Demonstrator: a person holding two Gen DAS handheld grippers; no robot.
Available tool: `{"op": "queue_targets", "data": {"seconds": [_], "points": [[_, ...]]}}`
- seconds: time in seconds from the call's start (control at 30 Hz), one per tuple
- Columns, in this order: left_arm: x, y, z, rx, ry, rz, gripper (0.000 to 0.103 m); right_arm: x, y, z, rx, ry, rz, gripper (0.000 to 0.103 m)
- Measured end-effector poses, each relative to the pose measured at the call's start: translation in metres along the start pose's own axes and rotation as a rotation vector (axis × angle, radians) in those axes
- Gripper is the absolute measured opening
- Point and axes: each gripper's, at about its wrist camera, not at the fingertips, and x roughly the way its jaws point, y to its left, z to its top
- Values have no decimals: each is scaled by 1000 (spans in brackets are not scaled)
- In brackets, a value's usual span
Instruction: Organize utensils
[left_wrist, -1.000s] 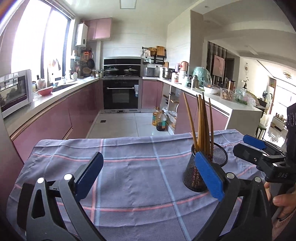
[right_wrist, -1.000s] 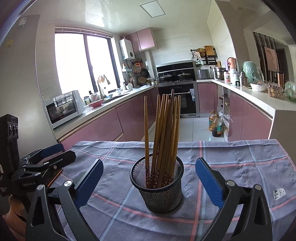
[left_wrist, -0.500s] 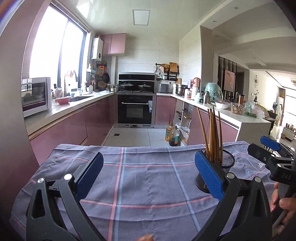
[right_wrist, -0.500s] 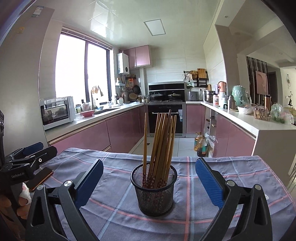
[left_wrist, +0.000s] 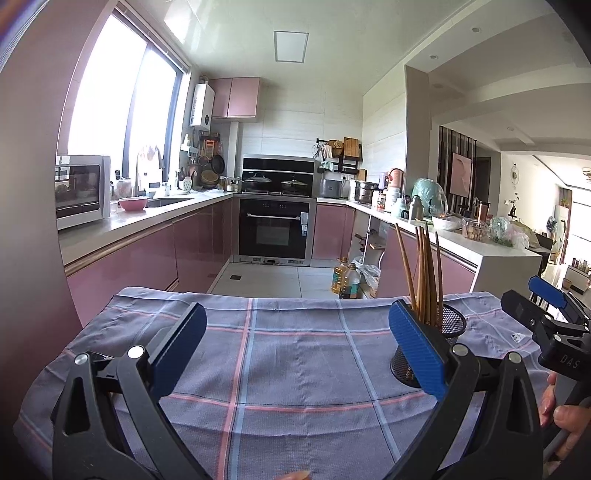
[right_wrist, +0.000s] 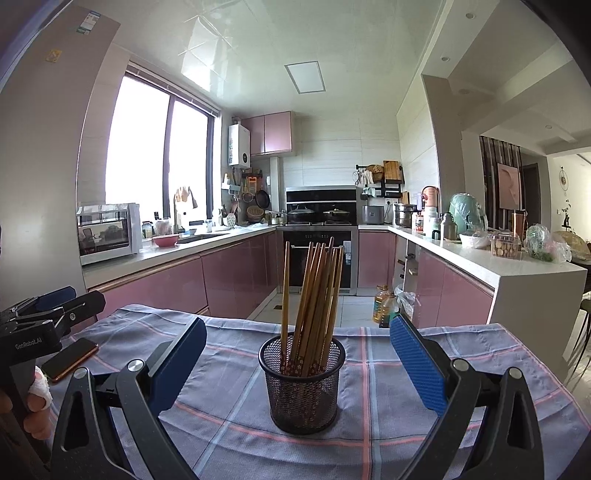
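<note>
Both grippers — left and right — we are holding wide open and empty; chopsticks are standing in the mesh cup at twelve o'clock of the right.

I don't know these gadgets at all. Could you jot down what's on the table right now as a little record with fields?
Surface: table under a checked cloth
Holder: black mesh cup, upright on the cloth
Contents: wooden chopsticks standing in the cup, leaning
Left tongs: open, empty, cup off to their right
Right tongs: open, empty, cup straight ahead between the pads
Other item: phone lying flat at the cloth's left edge
</note>
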Motion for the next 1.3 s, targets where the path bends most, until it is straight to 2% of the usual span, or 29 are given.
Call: {"op": "queue_targets", "data": {"seconds": [0.5,1.3], "points": [[-7,-7,1,20,-34,4,97,-6,-3,1,23,-20,-19,96],[-7,-9,-1,15,-33,-8,97,-7,-3,1,27,-24,-22,96]]}}
